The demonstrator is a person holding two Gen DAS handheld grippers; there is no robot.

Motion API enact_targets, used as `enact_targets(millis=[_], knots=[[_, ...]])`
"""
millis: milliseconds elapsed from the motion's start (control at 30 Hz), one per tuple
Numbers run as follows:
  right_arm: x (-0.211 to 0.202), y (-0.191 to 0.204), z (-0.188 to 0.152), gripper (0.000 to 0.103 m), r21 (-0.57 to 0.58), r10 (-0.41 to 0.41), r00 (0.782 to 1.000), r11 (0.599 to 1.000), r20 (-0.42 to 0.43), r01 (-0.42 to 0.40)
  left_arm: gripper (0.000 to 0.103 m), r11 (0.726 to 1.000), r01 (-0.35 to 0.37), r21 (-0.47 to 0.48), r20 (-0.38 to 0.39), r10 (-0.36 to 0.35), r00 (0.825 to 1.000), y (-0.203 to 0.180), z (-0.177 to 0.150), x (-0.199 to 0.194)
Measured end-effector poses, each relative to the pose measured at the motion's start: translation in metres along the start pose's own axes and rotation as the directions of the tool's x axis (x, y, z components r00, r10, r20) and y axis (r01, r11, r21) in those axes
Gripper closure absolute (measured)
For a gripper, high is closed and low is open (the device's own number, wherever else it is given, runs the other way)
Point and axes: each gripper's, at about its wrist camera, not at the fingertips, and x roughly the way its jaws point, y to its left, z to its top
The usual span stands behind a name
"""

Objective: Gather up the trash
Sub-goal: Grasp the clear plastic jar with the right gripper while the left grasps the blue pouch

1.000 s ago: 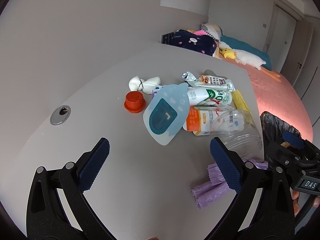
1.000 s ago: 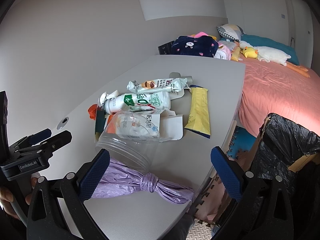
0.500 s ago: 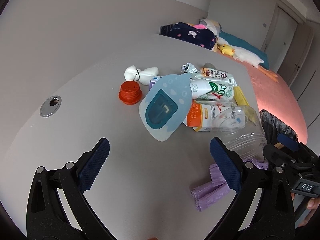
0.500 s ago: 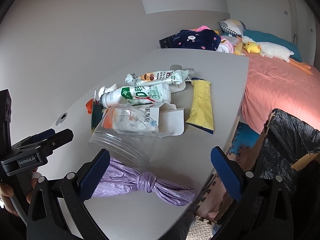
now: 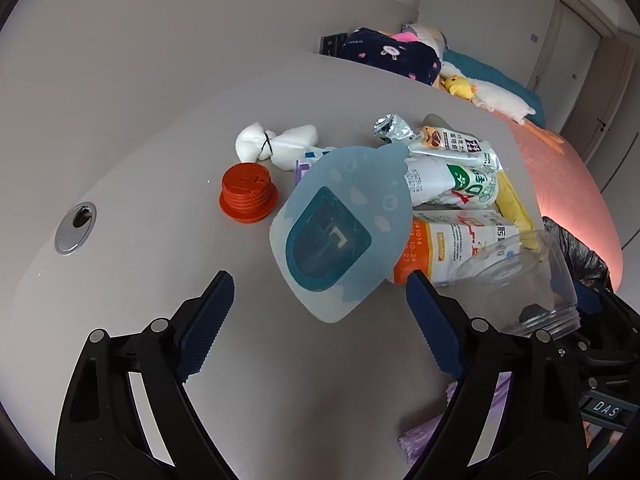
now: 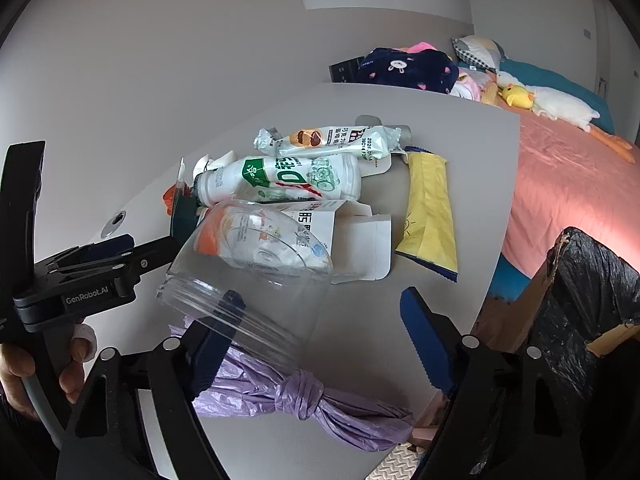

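Note:
A heap of trash lies on the grey table (image 5: 160,184). My left gripper (image 5: 320,320) hovers low over it with its jaws closing. The lower tip of a light blue pouch (image 5: 344,232) sits between its fingers, untouched. My right gripper (image 6: 318,336) is closing too. The rim of a clear plastic jar (image 6: 248,272) lying on its side reaches in by the left finger (image 6: 216,336), and the right finger is well clear of it. A knotted purple bag (image 6: 304,396) lies just under this gripper.
In the pile are an orange cap (image 5: 246,194), a white tied bag (image 5: 276,144), a white bottle (image 6: 280,178), a snack wrapper (image 6: 332,140), a yellow packet (image 6: 430,216) and a carton (image 5: 452,248). A black-lined bin (image 6: 580,300) stands right of the table, beside a pink bed (image 6: 560,184).
Both grippers have come forward and down towards the pile, which looks larger. The fingers of each stand a little closer together than before.

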Motion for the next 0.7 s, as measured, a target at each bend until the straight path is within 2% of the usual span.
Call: enact_targets(millis=[133,267,467,567,633,700], knots=[[0.004,0.001,0.004,0.037,-0.002,0.004,1.000,1.000,0.005,-0.004,0.018,1.000,0.001,-0.003,0.015,-0.001,1.000,-0.005,0.009,0.007],[0.007,0.003,0.006,0.048,-0.003,0.020,1.000,1.000,0.005,-0.020,0.023,1.000,-0.011,0.003,0.041,0.011,0.999,-0.009,0.014,0.013],[0.008,0.006,0.008,0.064,-0.003,0.052,0.999,0.999,0.013,-0.052,0.040,1.000,0.011,-0.011,0.043,-0.011,0.999,-0.007,0.020,0.019],[0.007,0.007,0.008,0.071,-0.001,0.068,0.997,0.998,0.023,-0.068,0.054,0.999,0.021,-0.025,0.034,-0.020,0.999,-0.005,0.022,0.022],[0.005,0.008,0.009,0.078,-0.002,0.078,0.996,0.997,0.032,-0.078,0.059,0.998,0.030,-0.059,0.031,-0.028,0.999,0.000,0.024,0.024],[0.004,0.009,0.010,0.081,-0.003,0.082,0.996,0.997,0.040,-0.082,0.068,0.996,0.019,-0.082,0.046,-0.015,0.999,0.004,0.024,0.022]])
